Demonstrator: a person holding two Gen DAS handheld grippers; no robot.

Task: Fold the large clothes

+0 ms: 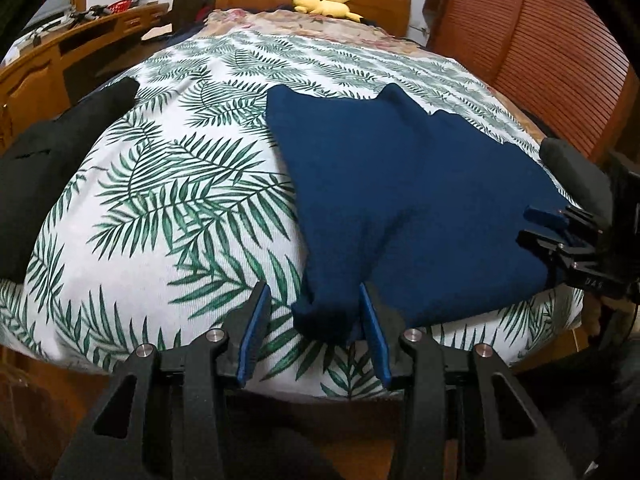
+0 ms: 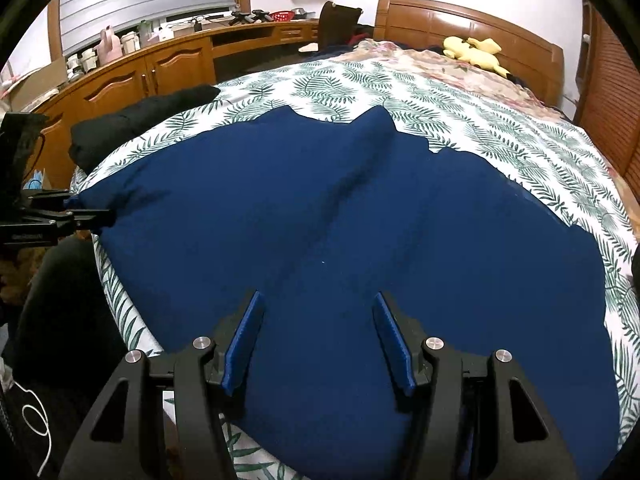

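On the leaf-print bed (image 1: pixel 168 208): navy garment (image 2: pixel 320 220), both grippers spread.
Left gripper (image 1: pixel 312 300) straddles its corner, seemingly unpinched; right gripper (image 2: pixel 316 308) hovers apart; lettering unreadable. Only right view shows cabinets (image 2: pixel 120 80).

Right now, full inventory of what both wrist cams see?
navy garment: 1, dark blue, spread on the near half of the bed
bedsheet: 1, white with green fern print, covers the bed
black clothing: 1 pile, black, left edge of the bed
plush toy: 1, yellow, by the headboard
headboard: 1, brown wood, far end
cabinets: 1 run, brown wood, left wall
left hand-held gripper: 1, black with blue pads, garment's near-left corner between its pads
right hand-held gripper: 1, same colours, open above the garment
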